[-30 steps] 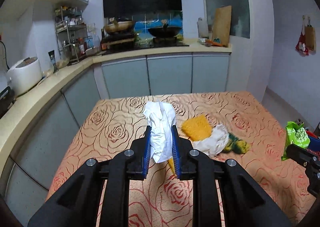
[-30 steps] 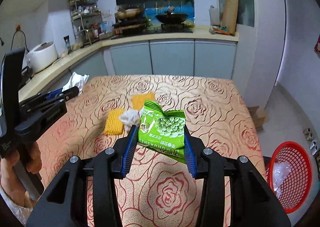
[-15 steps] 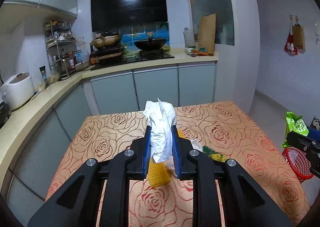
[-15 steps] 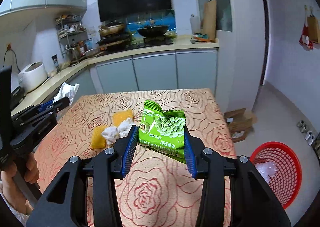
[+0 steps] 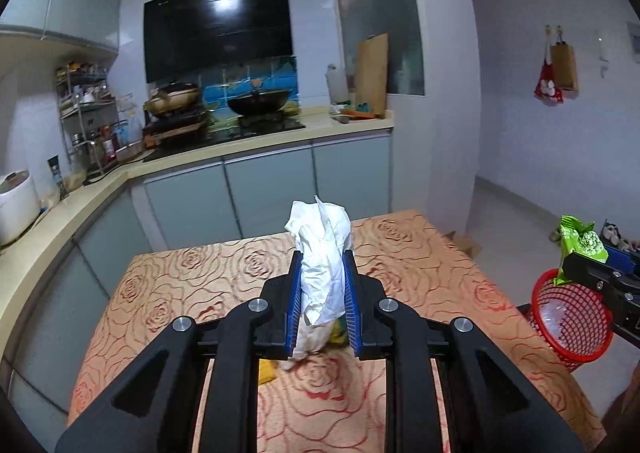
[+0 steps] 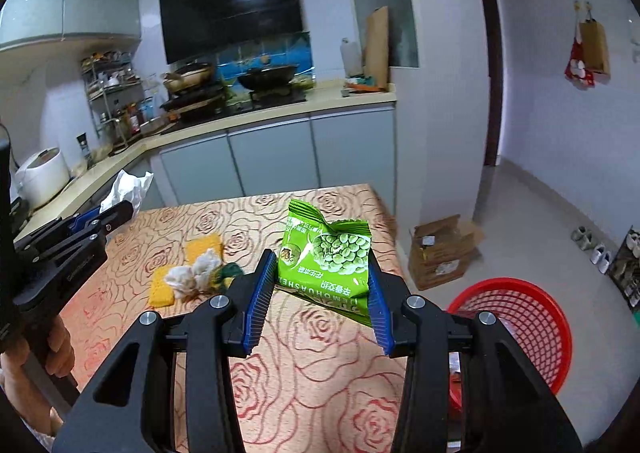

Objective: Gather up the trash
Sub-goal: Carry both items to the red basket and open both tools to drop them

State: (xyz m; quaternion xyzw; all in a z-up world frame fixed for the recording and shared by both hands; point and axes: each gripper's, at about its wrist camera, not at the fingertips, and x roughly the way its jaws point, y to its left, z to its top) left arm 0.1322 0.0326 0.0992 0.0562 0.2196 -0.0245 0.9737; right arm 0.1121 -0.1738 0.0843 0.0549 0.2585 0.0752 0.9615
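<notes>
My left gripper (image 5: 323, 285) is shut on a crumpled white tissue (image 5: 322, 253) and holds it above the rose-patterned table (image 5: 420, 273). My right gripper (image 6: 320, 293) is shut on a green snack packet (image 6: 332, 257), above the table's right part. The packet also shows in the left wrist view (image 5: 578, 245), over the red mesh basket (image 5: 568, 317). The basket (image 6: 520, 333) stands on the floor right of the table, with clear plastic in it. Yellow sponges (image 6: 202, 249), a white wad (image 6: 196, 273) and a green scrap (image 6: 228, 273) lie on the table.
A cardboard box (image 6: 440, 253) sits on the floor beyond the basket. Kitchen counter with stove, pans and rice cooker (image 6: 44, 177) runs along the back and left. Shoes (image 6: 592, 245) line the right wall.
Both grippers have risen and swung right with their loads. The basket has come further into view and the trash pile on the table has slid left and lower.
</notes>
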